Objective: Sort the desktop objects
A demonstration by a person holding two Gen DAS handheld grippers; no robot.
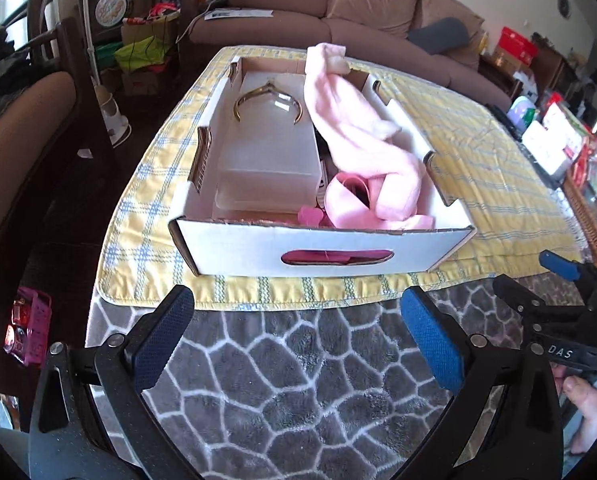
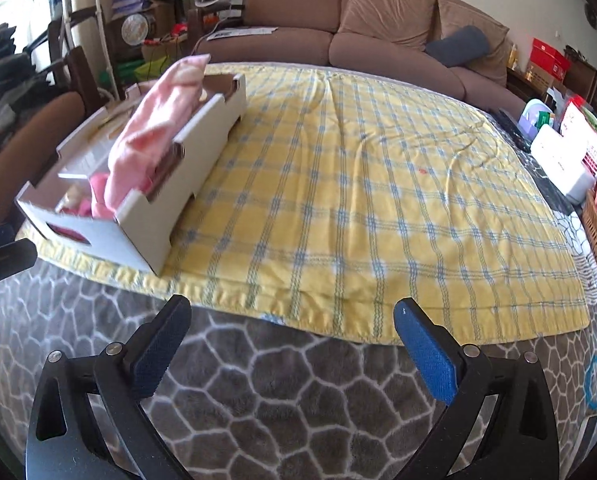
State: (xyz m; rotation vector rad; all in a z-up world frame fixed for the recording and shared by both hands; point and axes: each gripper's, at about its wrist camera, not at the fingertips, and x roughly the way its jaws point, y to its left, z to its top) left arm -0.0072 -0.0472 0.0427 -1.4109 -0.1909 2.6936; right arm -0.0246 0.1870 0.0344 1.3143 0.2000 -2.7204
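- Living room, left wrist view: white cardboard box (image 1: 322, 246) at frame centre on yellow plaid cloth (image 1: 498, 184). Pink towel (image 1: 362, 140) draped inside: soft, light; I'd pinch a fold. Left gripper (image 1: 298, 328) spread wide, empty.
- Right wrist view: box upper left; right gripper (image 2: 292, 340) wide apart, nothing between.

A white cardboard box (image 1: 322, 248) sits open on the yellow plaid cloth (image 1: 494, 184). Inside, a clear plastic lidded case (image 1: 266, 152) lies flat with a gold headband (image 1: 268, 100) on top. A pink cloth (image 1: 358, 140) drapes over the box's right side and far wall.
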